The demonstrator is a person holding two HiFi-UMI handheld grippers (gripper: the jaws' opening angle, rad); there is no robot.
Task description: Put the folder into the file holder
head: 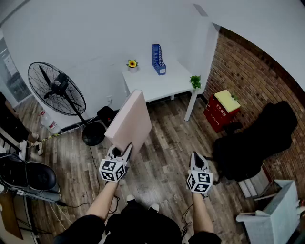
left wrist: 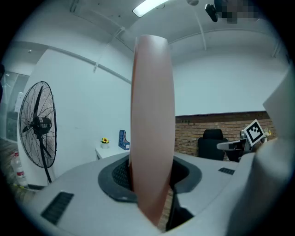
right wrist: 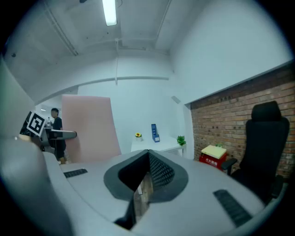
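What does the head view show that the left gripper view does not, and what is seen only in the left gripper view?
Only the head view: the red box, the green plant and the person's arms. Only the left gripper view: the ceiling light and, close up, the dark fingers pressing on the pink folder. Both: that folder, the fan, the blue file holder and the black chair.

I count one pink folder [head: 131,119], one blue file holder [head: 158,59], one white counter [head: 159,85]. Potted plants, two: sunflower [head: 132,63], green plant [head: 195,81]. One standing fan [head: 56,88]. One red box [head: 218,114]. My tongs, two: left tongs [head: 122,150], right tongs [head: 197,157].
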